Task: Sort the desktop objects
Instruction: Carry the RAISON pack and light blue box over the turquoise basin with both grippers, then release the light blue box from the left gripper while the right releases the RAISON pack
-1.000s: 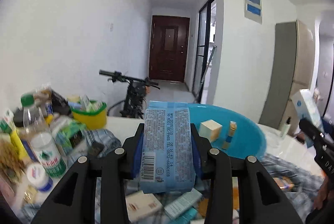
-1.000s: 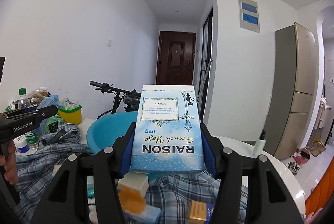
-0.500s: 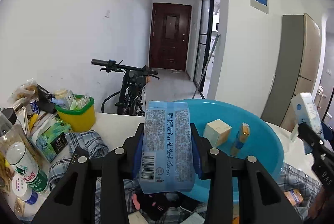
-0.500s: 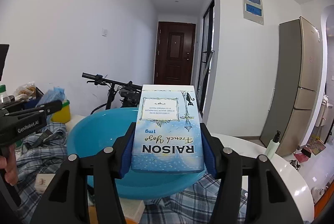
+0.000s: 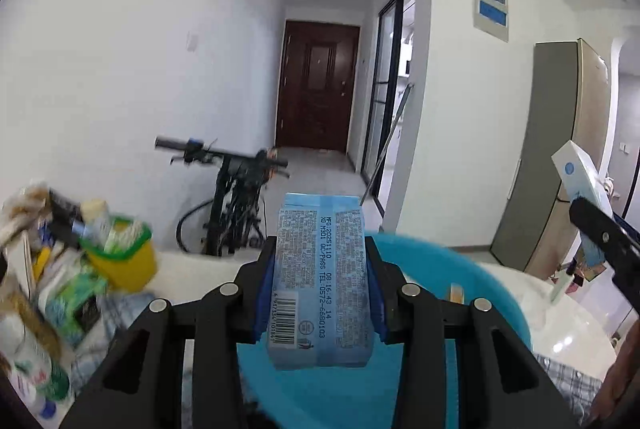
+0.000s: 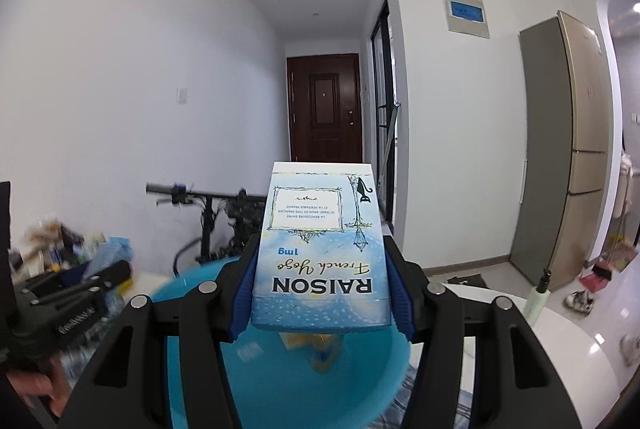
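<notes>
My left gripper (image 5: 320, 293) is shut on a light blue tissue pack (image 5: 320, 281) with printed text and a barcode, held above the near part of a blue basin (image 5: 492, 301). My right gripper (image 6: 320, 285) is shut on a blue and white RAISON box (image 6: 320, 249), held over the same basin (image 6: 192, 293). A small yellow and blue item (image 6: 320, 349) lies in the basin under the box. The right gripper with its box (image 5: 580, 181) shows at the right edge of the left wrist view. The left gripper (image 6: 72, 293) shows at the left of the right wrist view.
A yellow and green bin (image 5: 120, 253) and a heap of bottles and packets (image 5: 48, 293) stand at the left on checked cloth. A bicycle (image 5: 232, 205) leans behind the white table (image 6: 568, 345). A small pump bottle (image 6: 540, 293) stands at the table's right. A fridge (image 6: 568, 149) stands beyond.
Both grippers have moved forward and up, over the blue basin, each still holding its item. The loose boxes on the cloth have dropped out of view.
</notes>
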A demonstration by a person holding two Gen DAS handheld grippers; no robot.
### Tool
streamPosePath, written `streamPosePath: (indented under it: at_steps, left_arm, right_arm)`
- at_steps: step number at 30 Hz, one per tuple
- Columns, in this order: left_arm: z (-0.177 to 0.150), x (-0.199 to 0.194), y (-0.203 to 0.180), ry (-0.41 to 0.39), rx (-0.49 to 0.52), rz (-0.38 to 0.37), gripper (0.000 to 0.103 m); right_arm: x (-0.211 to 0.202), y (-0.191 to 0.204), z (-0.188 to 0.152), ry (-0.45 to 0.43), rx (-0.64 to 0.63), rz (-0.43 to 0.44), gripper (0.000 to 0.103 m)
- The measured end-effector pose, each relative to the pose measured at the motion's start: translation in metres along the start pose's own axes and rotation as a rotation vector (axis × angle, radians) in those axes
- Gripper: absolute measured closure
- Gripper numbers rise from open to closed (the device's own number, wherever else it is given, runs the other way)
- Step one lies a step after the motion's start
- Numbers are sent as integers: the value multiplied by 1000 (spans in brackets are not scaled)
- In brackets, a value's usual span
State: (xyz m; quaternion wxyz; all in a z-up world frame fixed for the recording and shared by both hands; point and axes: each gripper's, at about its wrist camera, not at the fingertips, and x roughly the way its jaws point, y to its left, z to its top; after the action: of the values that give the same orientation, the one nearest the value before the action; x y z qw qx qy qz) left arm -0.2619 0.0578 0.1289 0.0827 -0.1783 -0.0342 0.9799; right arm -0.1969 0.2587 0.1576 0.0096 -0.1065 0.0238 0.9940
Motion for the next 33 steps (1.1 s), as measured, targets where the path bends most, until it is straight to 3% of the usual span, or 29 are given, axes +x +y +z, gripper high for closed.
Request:
streamPosePath:
  at_steps: [4,10,13,16,22,25,26,27,28,33]
  left_arm:
    - [10,25,-2,6,21,7,62]
    - [-7,56,4,48,30,2,62]
    - [-21,64,3,79,69,-24,62]
    - [-32,73,4,115,97,-1,62]
    - [-27,75,10,155,69,-12,62]
    - [-28,84,10,269,90,67,62]
    - [-31,92,11,353,94,121,62]
    - [-32,97,12,401,91,122,62]
    - [-33,99,12,431,71,74,62]
    - [-32,96,17,442,26,31,62]
  right_arm:
    - [10,3,11,-24,-19,-6,48]
    - [35,7,7,-20,-57,-9,48]
    - [42,8,-2,-20,-61,-9,48]
    - [53,9,-8,23,-73,-18,48]
    - [56,4,-9,39,-69,-29,48]
    - [55,7,-7,36,-90,-32,48]
    - [54,8,-7,38,-99,-31,48]
    - [55,10,-7,43,-106,-33,48]
    - [55,11,-6,48,-112,-37,48]
    - [54,14,-7,30,-113,-34,48]
